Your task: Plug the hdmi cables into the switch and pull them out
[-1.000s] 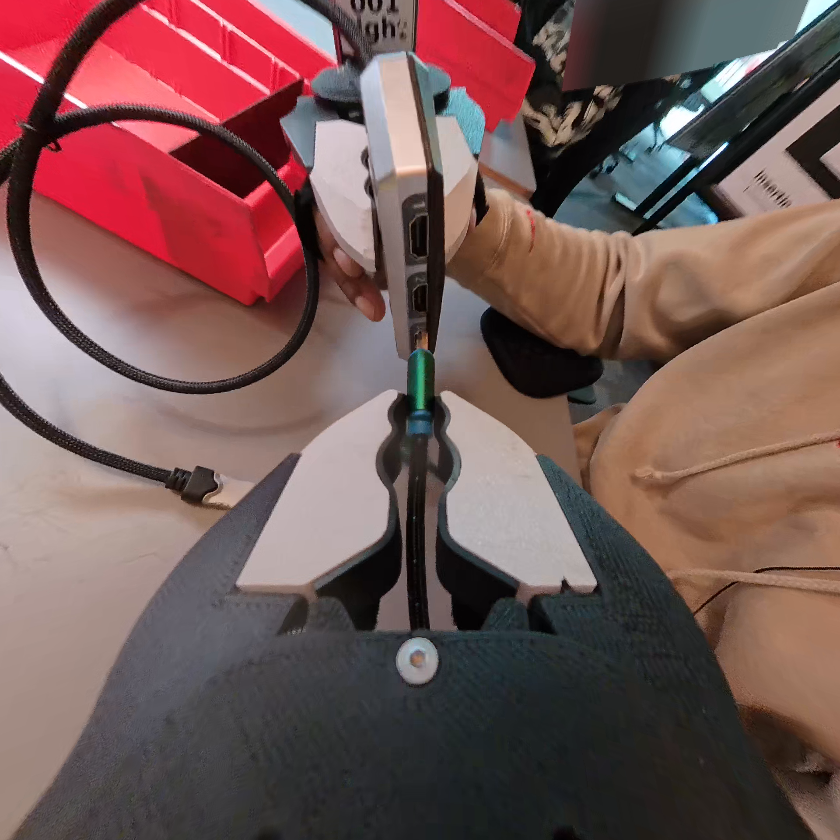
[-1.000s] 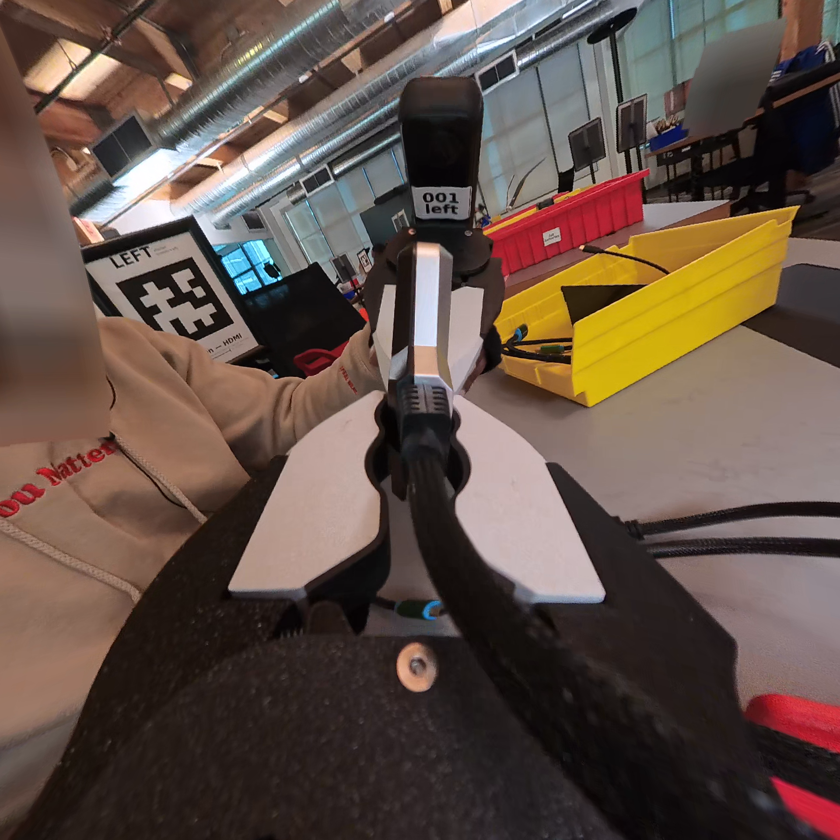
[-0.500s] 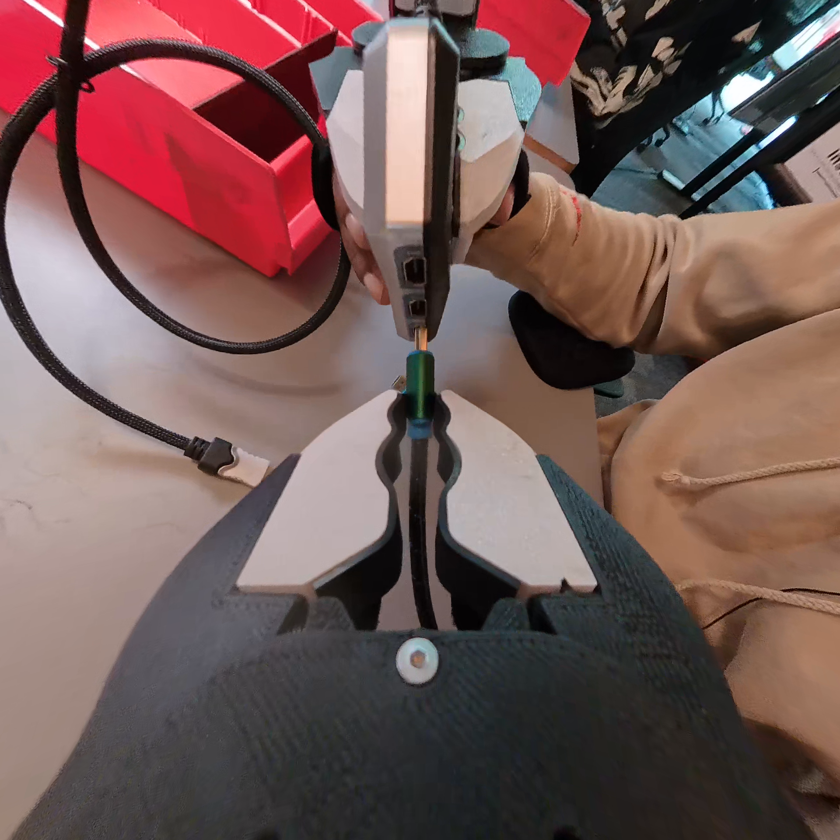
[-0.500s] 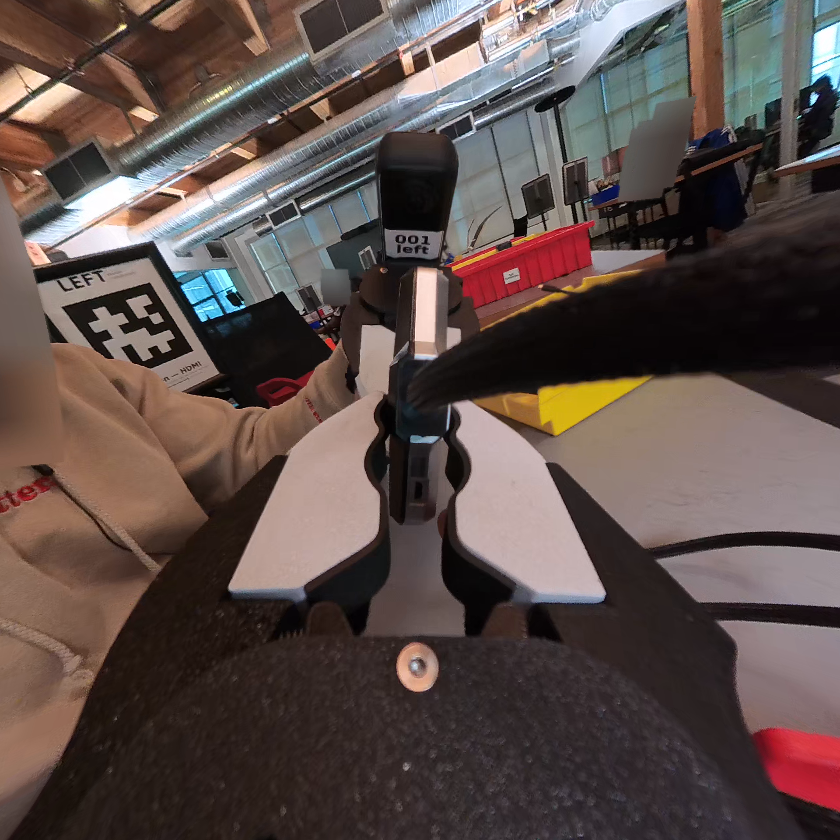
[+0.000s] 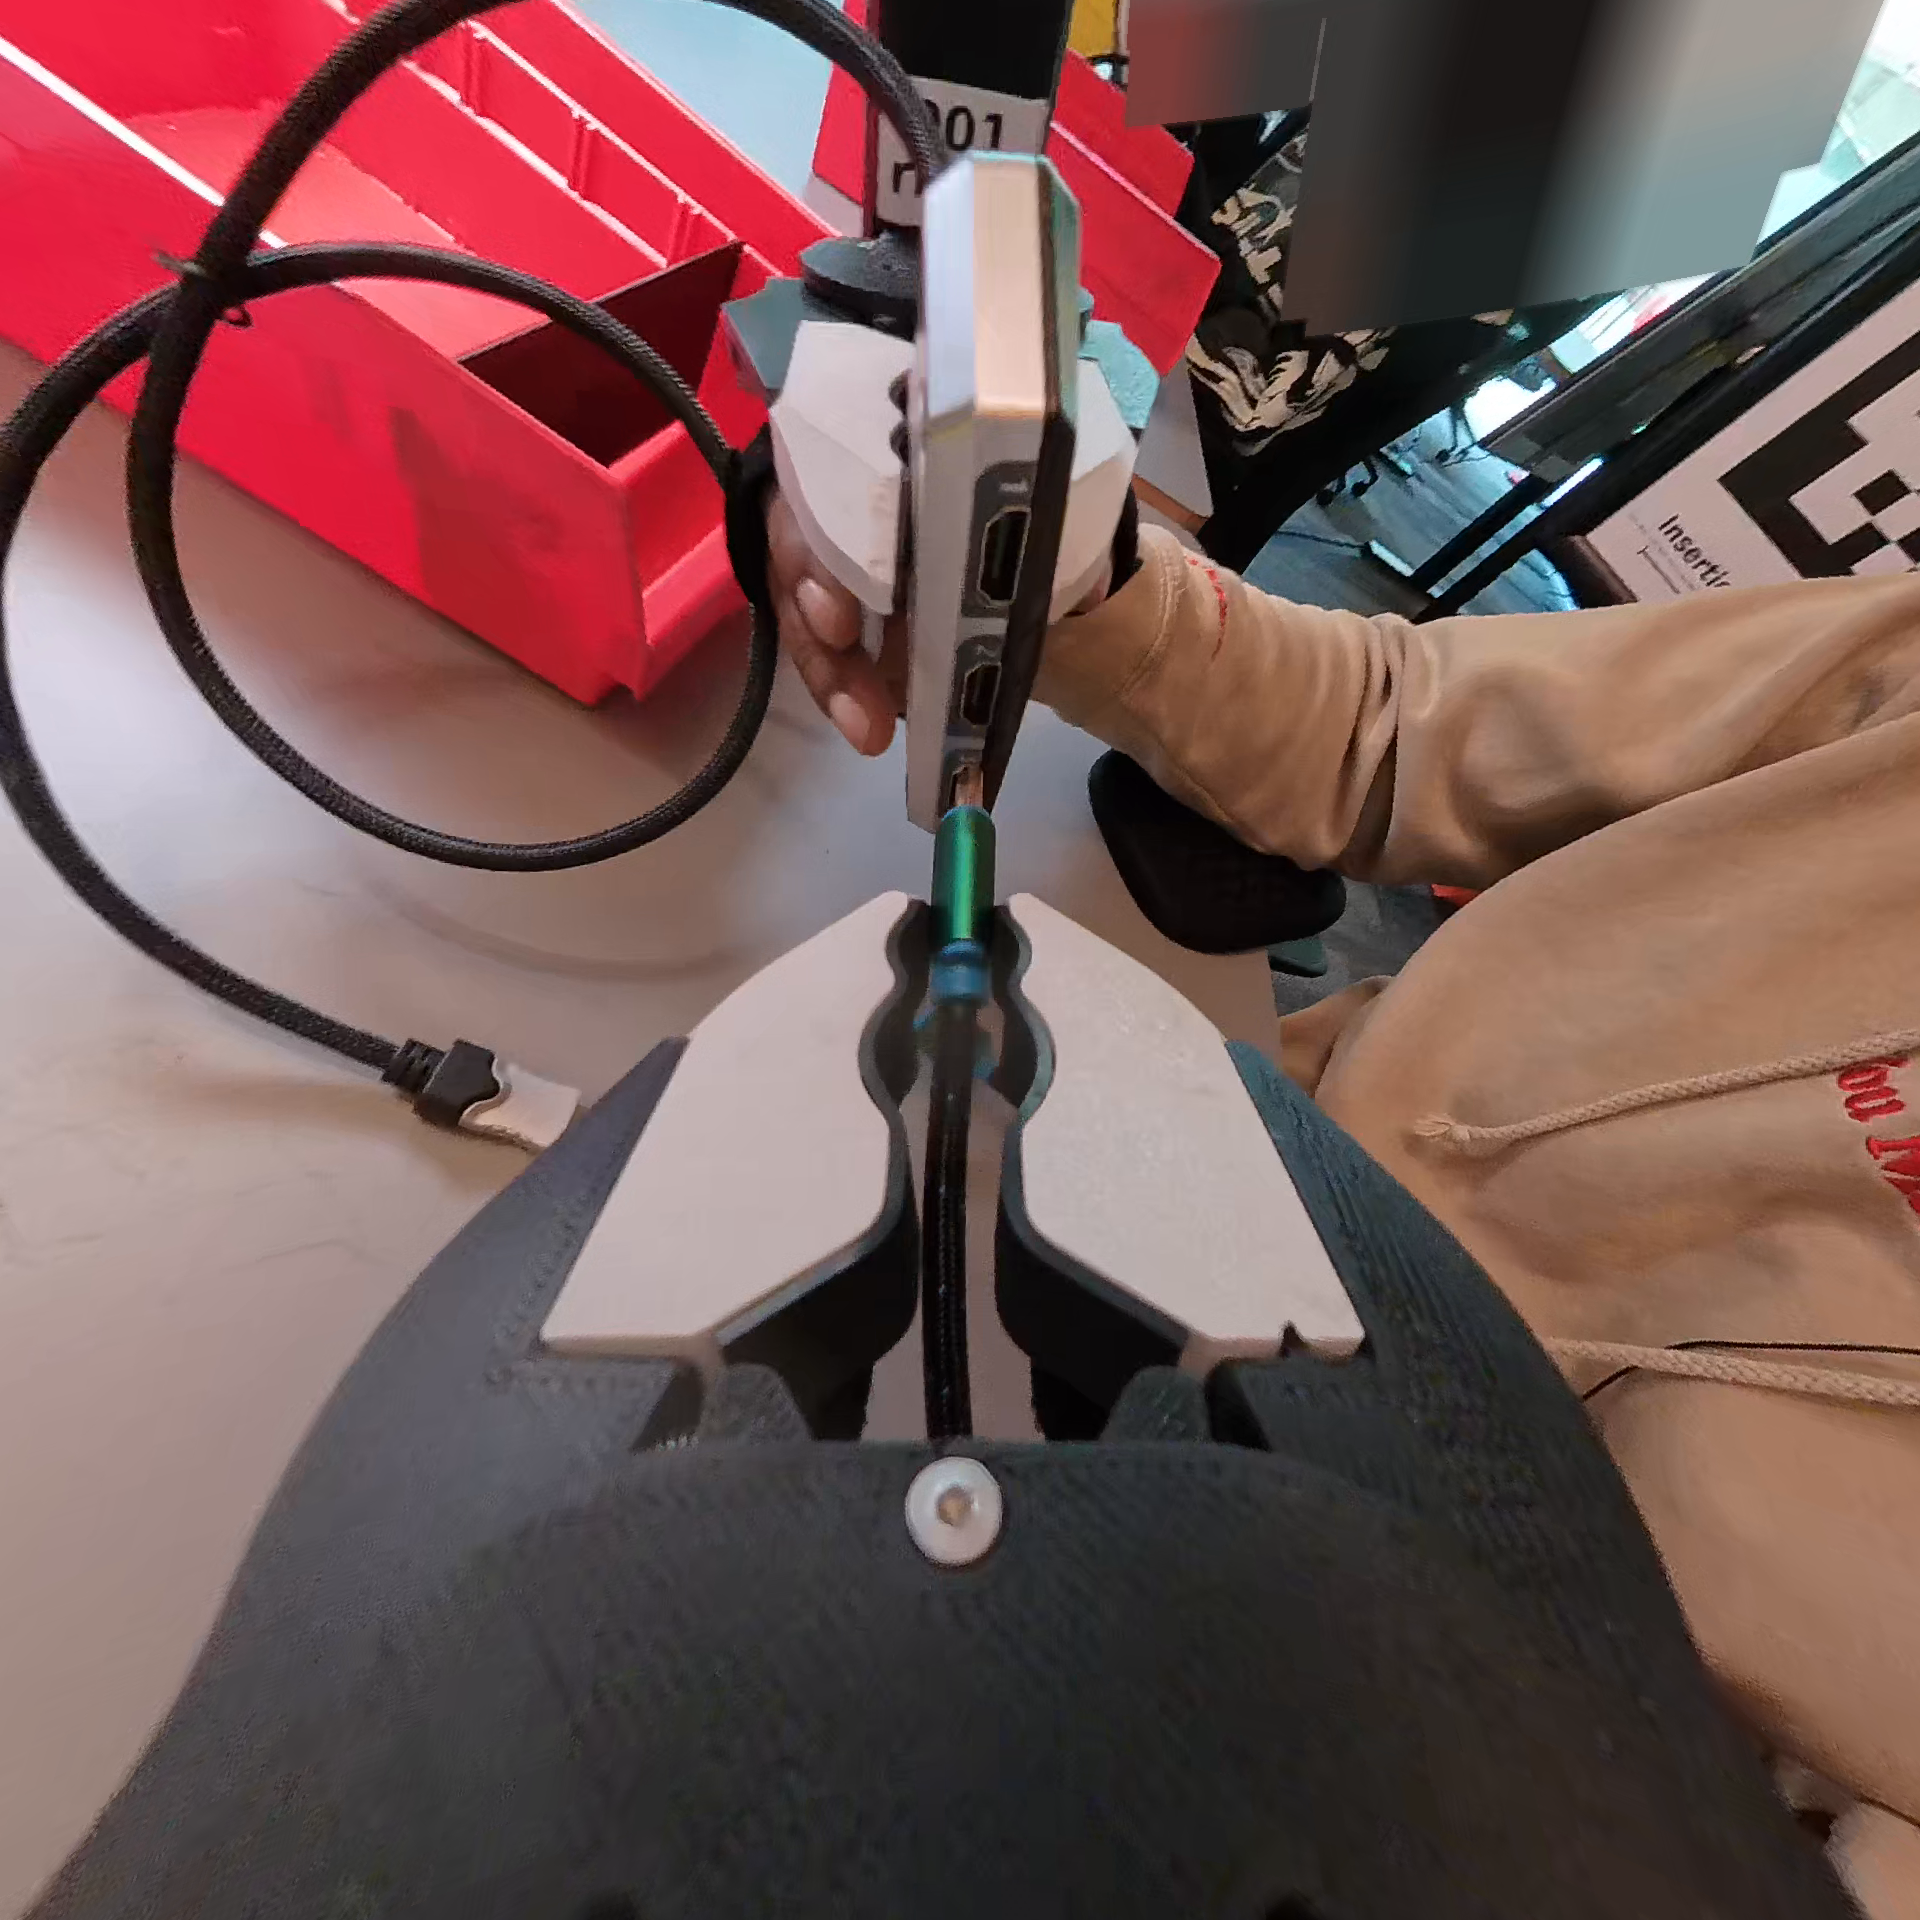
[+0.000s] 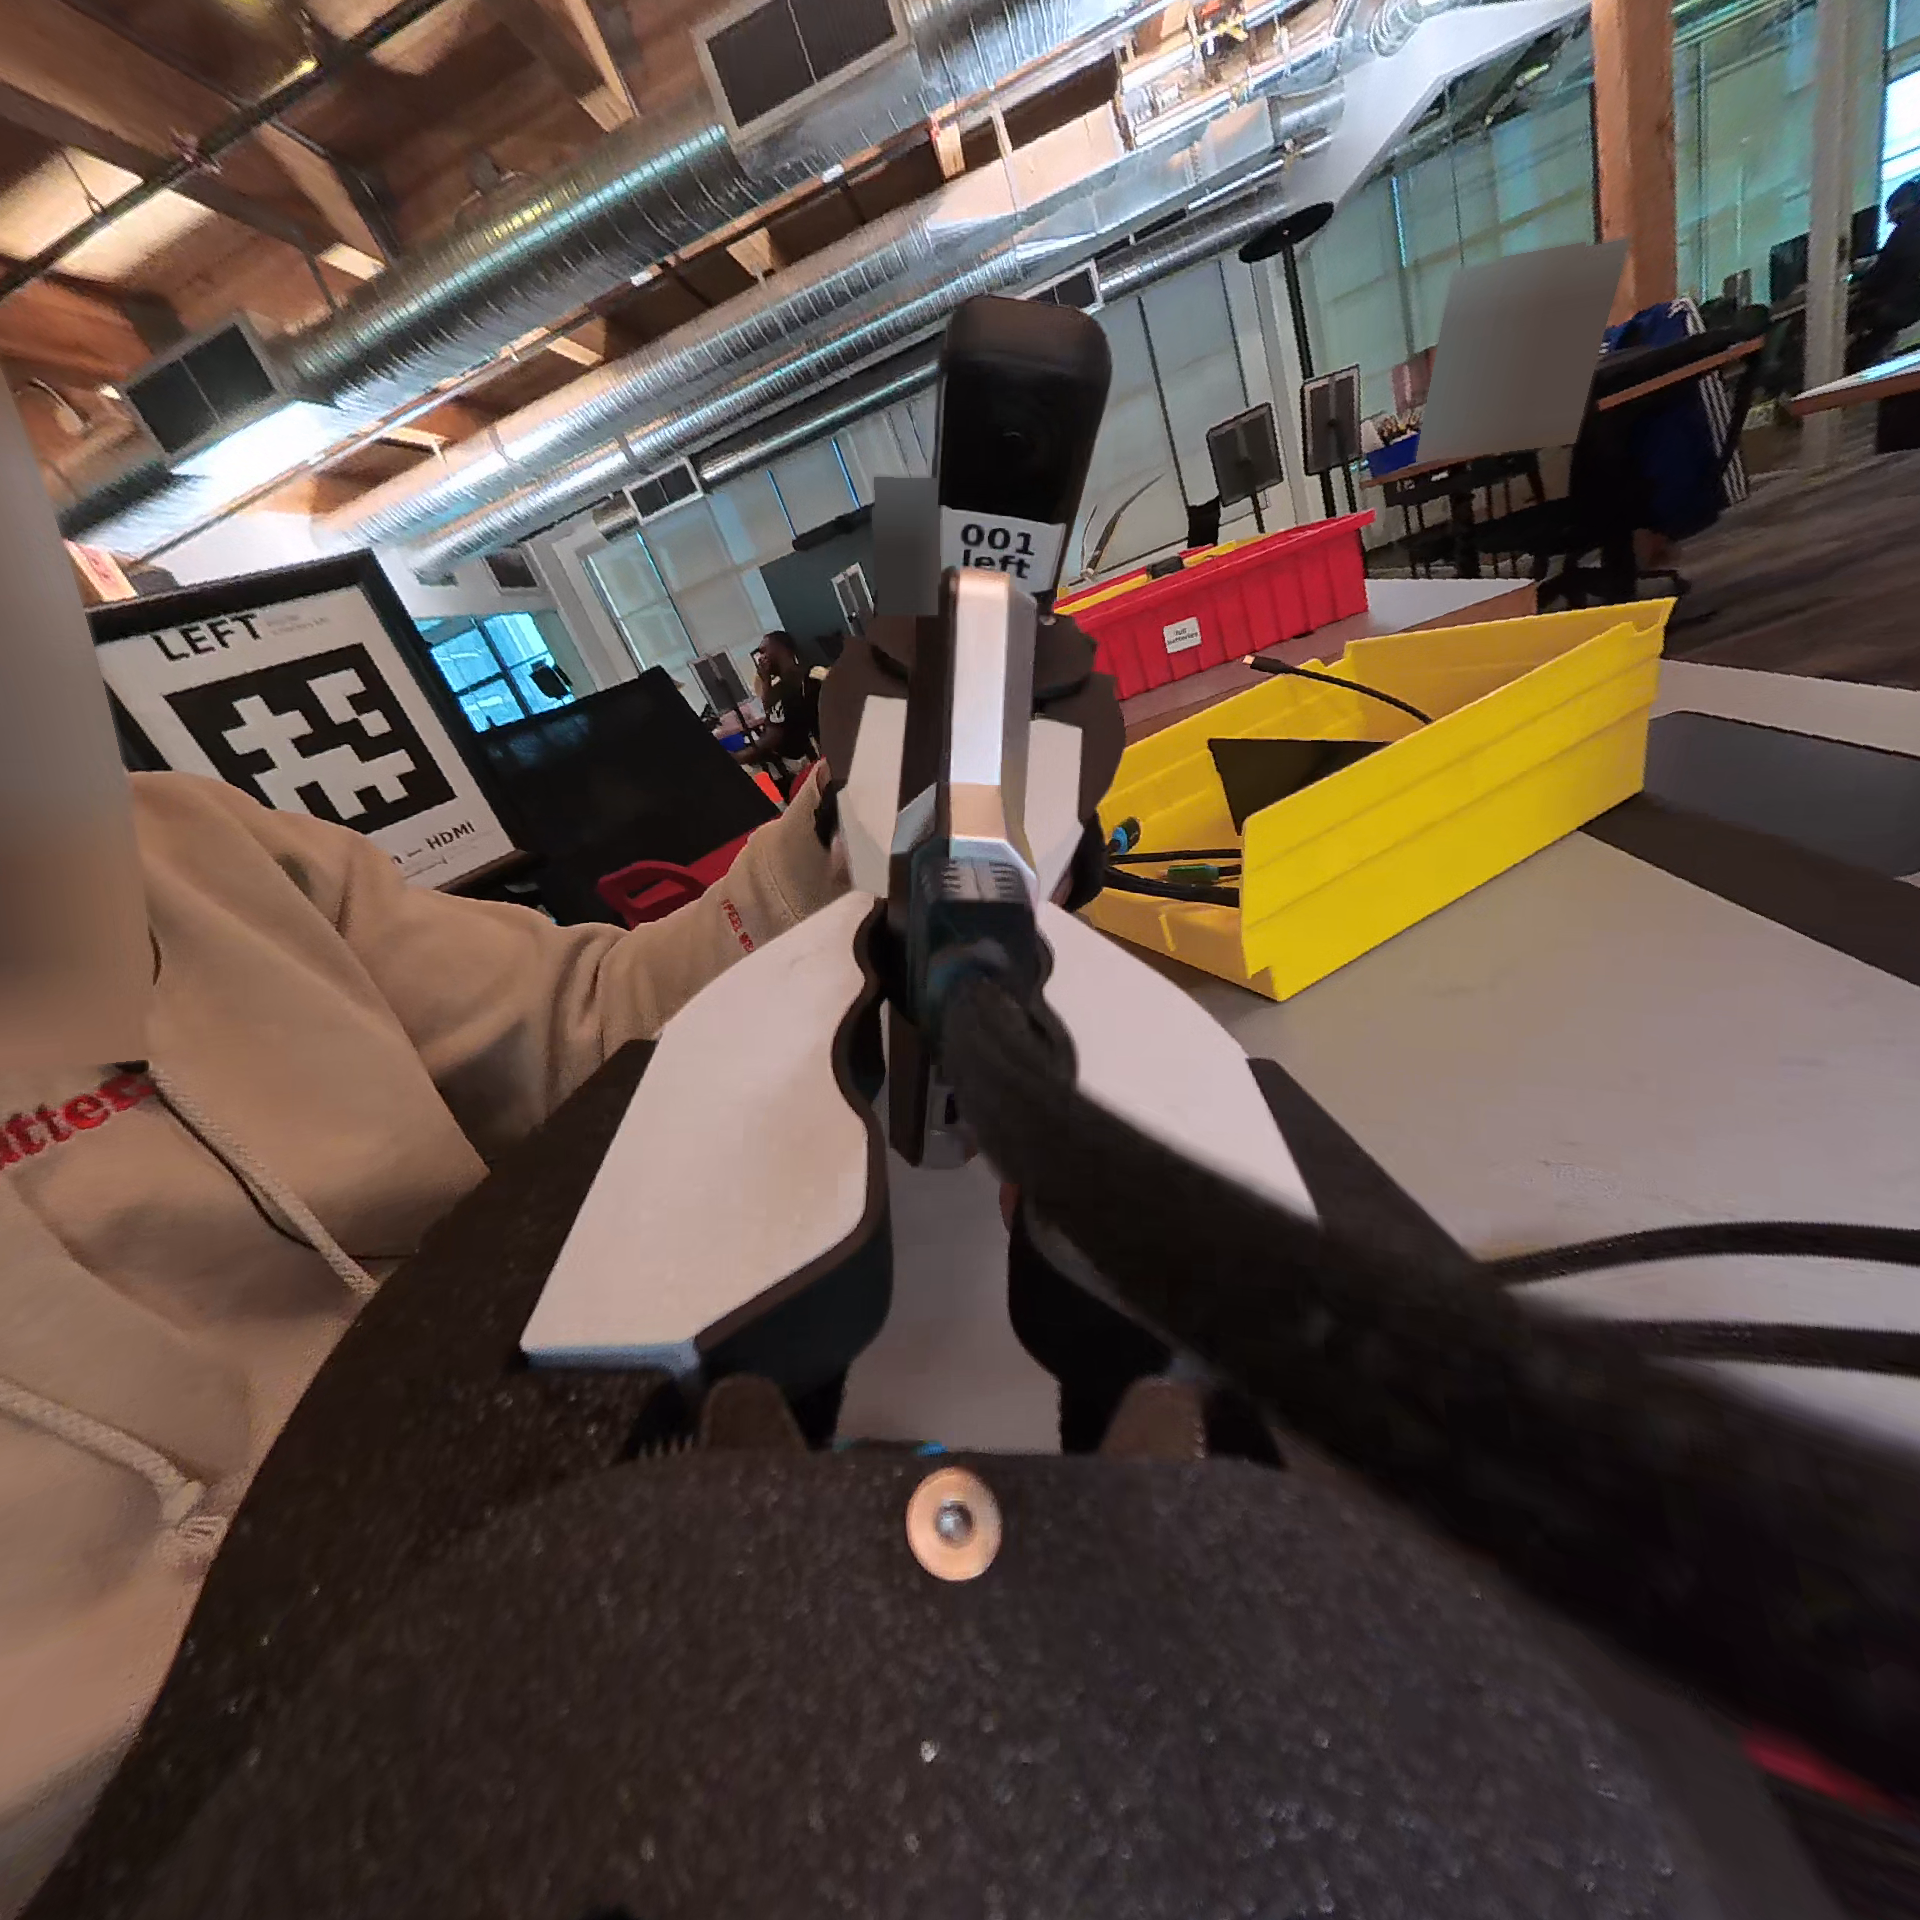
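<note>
Between the left gripper's (image 5: 958, 971) fingers sat a thin cable's green plug (image 5: 962, 868), clamped at its collar, tip touching the lowest port of the switch (image 5: 987, 457). The right gripper (image 6: 961, 971) pinched that light, rigid, likely slippery box beyond.

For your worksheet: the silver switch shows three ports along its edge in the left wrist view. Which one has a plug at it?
The lowest port, nearest the left gripper: the green plug meets it. The two ports above, upper and middle, are empty.
</note>
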Demonstrator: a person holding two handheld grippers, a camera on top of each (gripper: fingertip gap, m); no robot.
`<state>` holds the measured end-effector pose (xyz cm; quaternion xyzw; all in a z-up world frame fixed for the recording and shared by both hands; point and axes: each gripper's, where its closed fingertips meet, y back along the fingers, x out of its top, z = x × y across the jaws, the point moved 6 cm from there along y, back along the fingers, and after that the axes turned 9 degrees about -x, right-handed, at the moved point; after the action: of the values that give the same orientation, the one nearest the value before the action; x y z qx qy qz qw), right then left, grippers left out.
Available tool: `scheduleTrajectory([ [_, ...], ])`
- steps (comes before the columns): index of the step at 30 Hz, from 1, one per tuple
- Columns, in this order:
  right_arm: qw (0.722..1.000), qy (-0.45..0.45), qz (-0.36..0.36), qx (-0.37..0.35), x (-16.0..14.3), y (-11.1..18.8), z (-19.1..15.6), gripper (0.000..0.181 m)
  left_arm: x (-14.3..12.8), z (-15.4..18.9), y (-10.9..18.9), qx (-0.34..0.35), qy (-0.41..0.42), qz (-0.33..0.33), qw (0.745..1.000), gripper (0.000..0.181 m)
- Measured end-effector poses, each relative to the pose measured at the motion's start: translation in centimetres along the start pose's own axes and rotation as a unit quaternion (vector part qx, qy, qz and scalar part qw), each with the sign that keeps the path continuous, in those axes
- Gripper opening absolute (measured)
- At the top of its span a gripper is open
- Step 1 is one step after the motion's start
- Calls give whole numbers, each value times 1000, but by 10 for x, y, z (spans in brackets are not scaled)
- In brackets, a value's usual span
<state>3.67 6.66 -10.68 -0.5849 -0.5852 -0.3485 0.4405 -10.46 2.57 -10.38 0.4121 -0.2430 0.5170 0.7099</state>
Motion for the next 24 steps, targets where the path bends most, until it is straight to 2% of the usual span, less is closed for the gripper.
scheduleTrajectory([
  [3,1000,5,-18,14,-7,0,0,23,-3,1,-4,50,-17,-48,997,12],
  [5,999,-17,7,45,-5,2,-2,22,0,9,-8,52,-34,-56,996,12],
  [7,999,-5,9,40,-4,2,-3,22,0,13,-10,63,-43,-69,995,12],
  [14,999,4,16,51,1,6,-8,23,5,15,-9,9,-30,-18,999,11],
  [17,996,-10,40,73,2,9,-8,22,9,19,-15,37,-44,-30,998,12],
  [21,997,13,64,44,6,11,-5,22,14,19,-13,96,-44,-30,994,12],
  [24,995,10,80,55,5,12,-5,22,16,24,-14,123,-56,-40,990,12],
])
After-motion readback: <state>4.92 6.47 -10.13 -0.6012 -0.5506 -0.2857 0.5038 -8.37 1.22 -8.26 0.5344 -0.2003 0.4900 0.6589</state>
